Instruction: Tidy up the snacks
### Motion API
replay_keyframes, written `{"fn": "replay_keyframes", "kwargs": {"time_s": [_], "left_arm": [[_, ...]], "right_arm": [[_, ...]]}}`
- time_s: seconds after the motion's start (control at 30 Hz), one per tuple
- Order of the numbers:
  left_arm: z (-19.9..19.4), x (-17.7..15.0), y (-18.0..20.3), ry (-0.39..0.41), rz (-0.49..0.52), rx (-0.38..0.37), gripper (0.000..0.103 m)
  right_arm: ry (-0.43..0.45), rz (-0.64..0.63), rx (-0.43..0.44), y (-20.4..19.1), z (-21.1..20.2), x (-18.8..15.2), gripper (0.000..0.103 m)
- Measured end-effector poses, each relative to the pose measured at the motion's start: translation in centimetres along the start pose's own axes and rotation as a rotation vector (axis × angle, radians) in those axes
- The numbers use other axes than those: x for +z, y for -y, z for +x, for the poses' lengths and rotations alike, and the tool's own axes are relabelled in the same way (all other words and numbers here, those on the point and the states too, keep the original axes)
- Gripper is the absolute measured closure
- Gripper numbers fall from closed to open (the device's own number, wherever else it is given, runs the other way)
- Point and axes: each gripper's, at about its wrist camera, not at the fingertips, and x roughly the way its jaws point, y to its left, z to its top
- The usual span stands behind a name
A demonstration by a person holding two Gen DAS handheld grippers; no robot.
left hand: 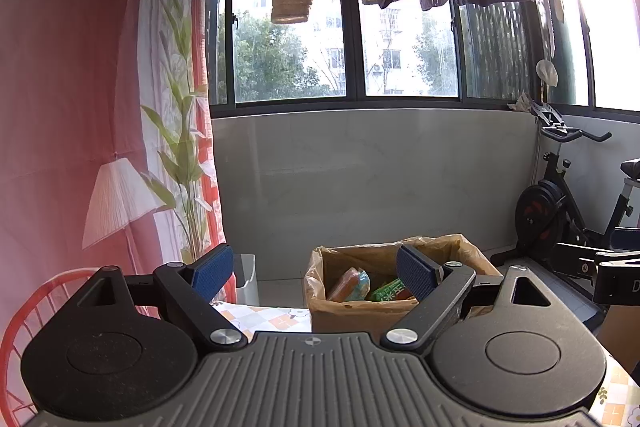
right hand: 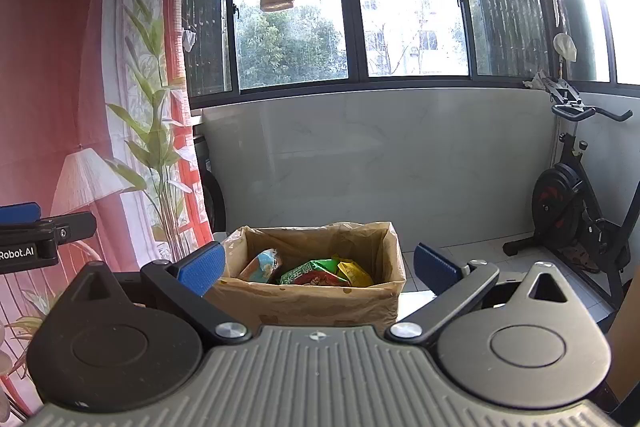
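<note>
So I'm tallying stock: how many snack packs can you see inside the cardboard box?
3 in the cardboard box: an orange and blue pack at left, a green pack in the middle, a yellow pack at right. More may lie hidden underneath.

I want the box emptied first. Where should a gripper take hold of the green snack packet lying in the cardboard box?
Probably from above, down through the open top of the cardboard box. The green snack packet lies flat among other packets; pinch its raised upper edge, since the walls block any side approach.
</note>
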Motion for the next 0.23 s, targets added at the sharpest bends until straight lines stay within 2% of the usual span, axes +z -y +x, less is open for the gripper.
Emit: {"fn": "replay_keyframes", "kwargs": {"time_s": [0.23], "left_arm": [[-0.06,-0.14,0.1,0.011,-0.002,-0.025,0.013]], "right_arm": [[0.004,0.007,0.003,0.19,-0.05,0.22,0.001]]}}
